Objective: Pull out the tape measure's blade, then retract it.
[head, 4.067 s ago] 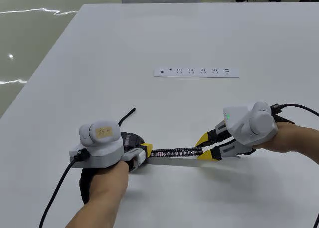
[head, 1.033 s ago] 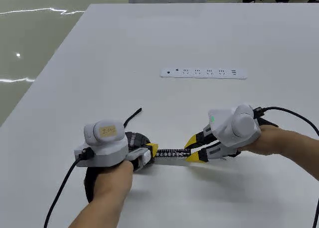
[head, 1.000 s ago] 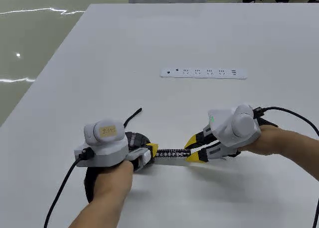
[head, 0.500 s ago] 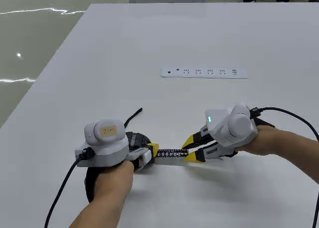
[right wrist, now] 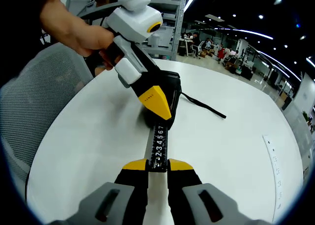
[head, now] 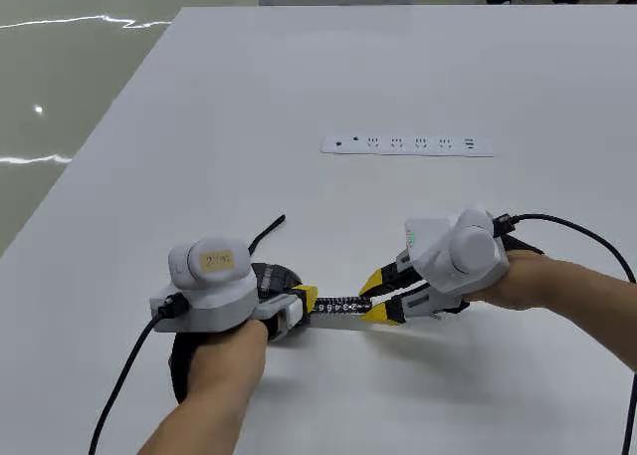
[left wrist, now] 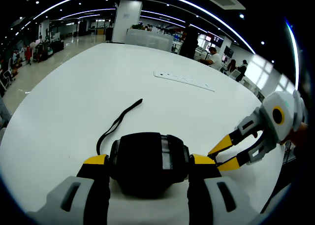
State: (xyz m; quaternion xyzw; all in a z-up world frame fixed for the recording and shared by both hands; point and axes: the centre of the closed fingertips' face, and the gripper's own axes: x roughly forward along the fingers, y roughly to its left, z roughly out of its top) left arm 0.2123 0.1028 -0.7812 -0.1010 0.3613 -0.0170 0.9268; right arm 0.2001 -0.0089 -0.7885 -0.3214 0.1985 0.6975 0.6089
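Note:
A black tape measure (left wrist: pixel 147 162) rests on the white table (head: pixel 299 97), and my left gripper (left wrist: pixel 148 161) is shut on its case from both sides. In the head view the case (head: pixel 269 279) sits just ahead of the left gripper (head: pixel 292 309). A short stretch of numbered blade (head: pixel 338 304) runs from the case to the right. My right gripper (right wrist: pixel 157 165) is shut on the blade's (right wrist: pixel 158 147) free end. Seen from the right gripper, the case (right wrist: pixel 166 89) lies close ahead. The right gripper (head: pixel 373 298) hovers low over the table.
A white power strip (head: pixel 406 145) lies flat toward the far middle of the table. The tape measure's black wrist strap (left wrist: pixel 119 119) trails out behind the case. A black cable (head: pixel 572 238) runs from the right gripper; another hangs from the left.
My right gripper has moved left toward the case while holding the blade end, and the exposed blade has become shorter. The left gripper and case have stayed put.

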